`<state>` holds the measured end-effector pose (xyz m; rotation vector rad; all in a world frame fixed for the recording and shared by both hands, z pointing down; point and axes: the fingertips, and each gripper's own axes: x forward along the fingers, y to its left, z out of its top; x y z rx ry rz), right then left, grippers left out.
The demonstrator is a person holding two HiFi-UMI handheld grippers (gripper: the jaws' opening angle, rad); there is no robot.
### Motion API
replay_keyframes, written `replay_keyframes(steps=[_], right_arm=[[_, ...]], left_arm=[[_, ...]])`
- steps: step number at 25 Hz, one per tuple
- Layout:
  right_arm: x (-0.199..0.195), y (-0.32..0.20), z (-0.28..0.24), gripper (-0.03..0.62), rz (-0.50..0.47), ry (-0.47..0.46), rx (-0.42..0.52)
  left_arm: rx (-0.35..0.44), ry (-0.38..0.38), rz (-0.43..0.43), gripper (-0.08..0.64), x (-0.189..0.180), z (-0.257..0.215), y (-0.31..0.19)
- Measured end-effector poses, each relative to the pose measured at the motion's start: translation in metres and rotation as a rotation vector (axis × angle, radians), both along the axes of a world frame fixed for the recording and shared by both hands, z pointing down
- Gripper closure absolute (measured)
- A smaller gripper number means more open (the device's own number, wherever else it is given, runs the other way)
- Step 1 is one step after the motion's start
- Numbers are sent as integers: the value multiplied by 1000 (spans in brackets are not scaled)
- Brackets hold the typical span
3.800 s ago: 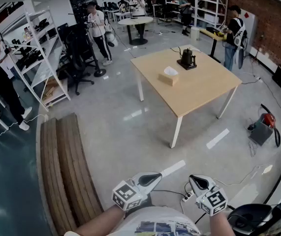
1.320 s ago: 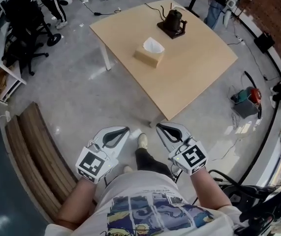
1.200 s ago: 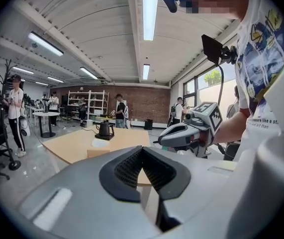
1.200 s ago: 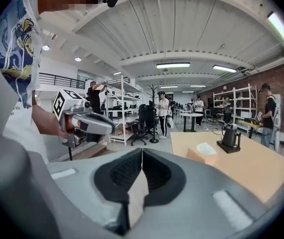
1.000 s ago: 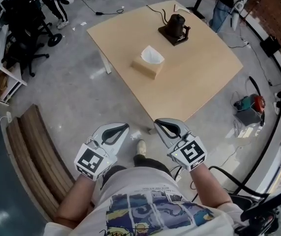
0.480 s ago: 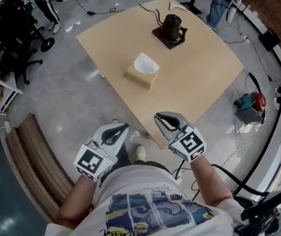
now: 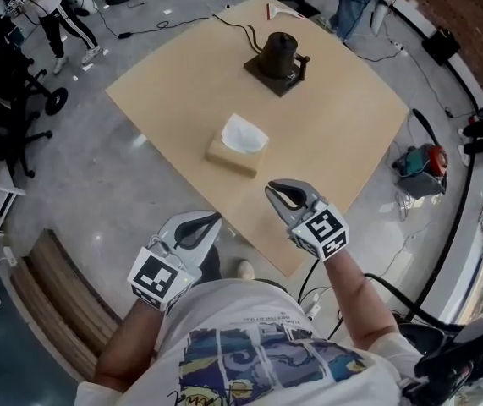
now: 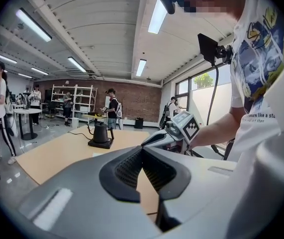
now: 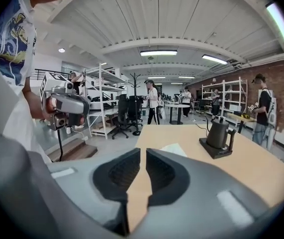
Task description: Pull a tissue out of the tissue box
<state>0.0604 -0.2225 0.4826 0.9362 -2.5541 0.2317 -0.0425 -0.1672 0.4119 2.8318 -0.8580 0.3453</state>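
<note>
The tan tissue box (image 7: 237,146) with a white tissue (image 7: 243,132) sticking up stands on the wooden table (image 7: 343,108); the tissue (image 9: 174,149) also shows ahead in the right gripper view. My right gripper (image 7: 277,189) hangs over the table's near corner, short of the box. Its jaws are opening, with a narrow slit and nothing between them (image 9: 142,153). My left gripper (image 7: 211,219) is over the floor, off the table's edge, shut and empty (image 8: 142,151). Neither gripper touches the box.
A black kettle on its base (image 7: 277,55) stands beyond the box, with a cable (image 7: 233,25) trailing off the far edge. A red machine (image 7: 419,161) sits on the floor at right, a wooden bench (image 7: 55,303) at left, office chairs (image 7: 4,100) further left. People stand at the back.
The person has walked up to the table, which now fills more of the view. Both grippers came forward; the right one went from over the floor to over the table's near corner.
</note>
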Motion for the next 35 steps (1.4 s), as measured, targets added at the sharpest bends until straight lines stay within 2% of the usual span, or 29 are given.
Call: replay_keyframes(steps=[10, 15, 19, 26, 35], right_arm=[[-7, -99, 41, 499, 48, 28, -56], [-4, -136, 67, 458, 46, 72, -112], [2, -164, 87, 442, 59, 57, -166], [9, -191, 118, 387, 34, 48, -284], [1, -204, 138, 376, -41, -32, -462]], left_arm=[[-17, 4, 27, 555, -32, 14, -56], [-62, 18, 34, 555, -39, 14, -71], [-74, 26, 59, 555, -43, 17, -80], [-81, 20, 93, 555, -45, 23, -96], [-104, 14, 111, 555, -47, 28, -116]])
